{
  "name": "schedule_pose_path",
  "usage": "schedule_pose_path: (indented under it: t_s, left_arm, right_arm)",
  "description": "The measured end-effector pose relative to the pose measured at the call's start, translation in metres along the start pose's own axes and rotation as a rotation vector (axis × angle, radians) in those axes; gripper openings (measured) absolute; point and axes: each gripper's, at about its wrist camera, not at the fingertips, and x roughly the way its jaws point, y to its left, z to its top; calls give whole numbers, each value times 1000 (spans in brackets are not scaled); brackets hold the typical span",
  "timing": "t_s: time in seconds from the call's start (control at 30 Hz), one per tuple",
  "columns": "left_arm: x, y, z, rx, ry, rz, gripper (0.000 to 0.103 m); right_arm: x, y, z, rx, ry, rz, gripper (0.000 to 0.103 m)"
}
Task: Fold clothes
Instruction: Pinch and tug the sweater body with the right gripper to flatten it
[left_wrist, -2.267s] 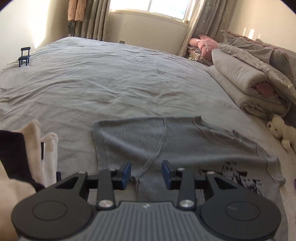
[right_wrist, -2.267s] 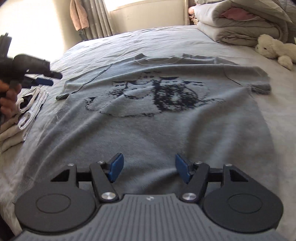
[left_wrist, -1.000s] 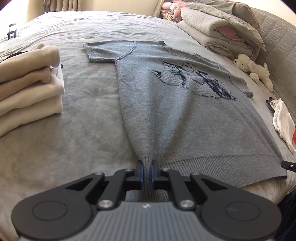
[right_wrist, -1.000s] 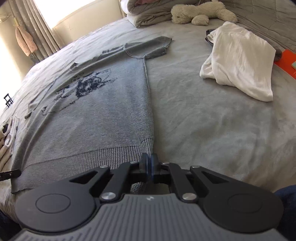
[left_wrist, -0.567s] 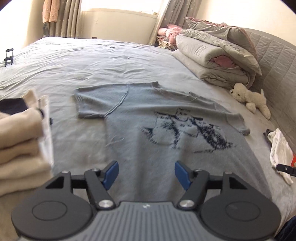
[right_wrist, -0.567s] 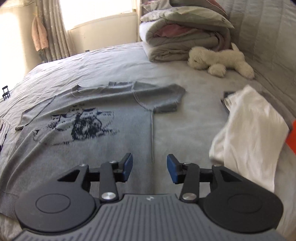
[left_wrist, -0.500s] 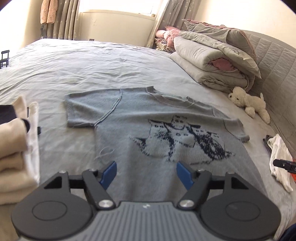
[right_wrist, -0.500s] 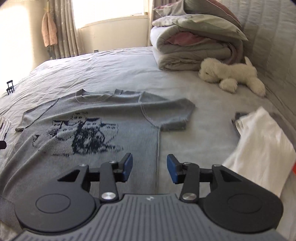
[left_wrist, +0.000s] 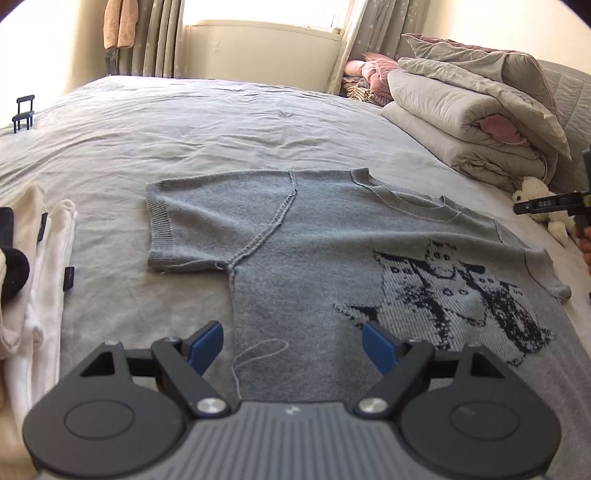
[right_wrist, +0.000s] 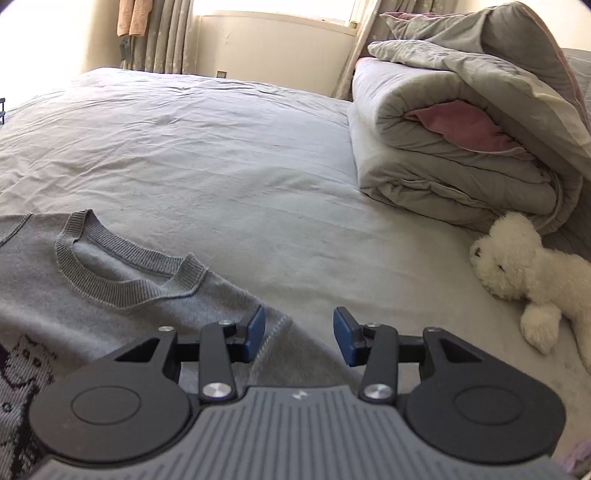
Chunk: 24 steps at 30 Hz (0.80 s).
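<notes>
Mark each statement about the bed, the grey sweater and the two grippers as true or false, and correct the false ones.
1. The grey sweater lies spread flat, print side up. True.
2. The left gripper is clamped on the hem. False: it is open, holding nothing.
3. The right gripper is open near the sweater's shoulder. True.
4. The white plush toy sits on the folded duvet. False: it lies on the bed sheet beside it.

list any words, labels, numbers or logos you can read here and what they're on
No text reads clearly.
Right claw, seen from the left wrist view: pale marking on its black bar, too blurred to read.
Dark tag on the folded white garment: nothing legible.
Grey sweater: a knitted cat picture, no words.
Each claw body: a tiny pale logo, no letters.
</notes>
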Motion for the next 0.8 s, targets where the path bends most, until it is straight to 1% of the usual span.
schedule_pose_path:
  t_s: [0.03, 0.13, 0.17, 0.2, 0.23, 0.27, 0.33, 0.4, 0.5, 0.57, 0.6, 0.7, 0.77, 0.8]
  left_arm:
    - [-1, 1, 0, 5, -8, 3, 83]
    - [2, 1, -3, 29, -12, 13, 83]
    - [3, 2, -3, 29, -9, 14, 83]
    - [4, 3, -3, 28, -7, 16, 83]
    - [4, 3, -3, 27, -9, 18, 83]
    - [4, 3, -3, 27, -12, 20, 83]
    - [3, 2, -2, 26, -19, 23, 83]
    - [3, 2, -2, 25, -25, 26, 83]
    - [4, -1, -1, 50, -45, 43, 83]
    - [6, -3, -3, 68, -47, 58, 83]
    - [7, -3, -3, 73, -46, 66, 83]
    - [10, -1, -4, 73, -33, 75, 83]
    - [9, 0, -4, 68, -33, 70, 83]
    - [8, 1, -3, 64, -36, 64, 83]
  right_arm:
    - [11, 1, 2, -7, 4, 4, 45]
    - [46, 6, -1, -54, 86, -11, 45]
    - [55, 8, -3, -72, 113, -19, 42]
    - [55, 8, -5, -74, 105, 1, 36]
    - [55, 8, -7, -74, 98, 21, 8]
    - [53, 9, -6, -80, 97, 37, 6]
    - [44, 15, -4, -148, 51, -22, 5]
    - [34, 14, 2, -147, -25, -97, 4]
    - [32, 17, 4, -150, -79, -156, 4]
    - [48, 26, -2, -188, -22, -176, 4]
    - [62, 32, -8, -214, 31, -203, 4]
    - [74, 46, -18, -253, 28, -262, 6]
    - [67, 44, -15, -221, 21, -252, 9]
    - [60, 37, -11, -177, 1, -233, 12]
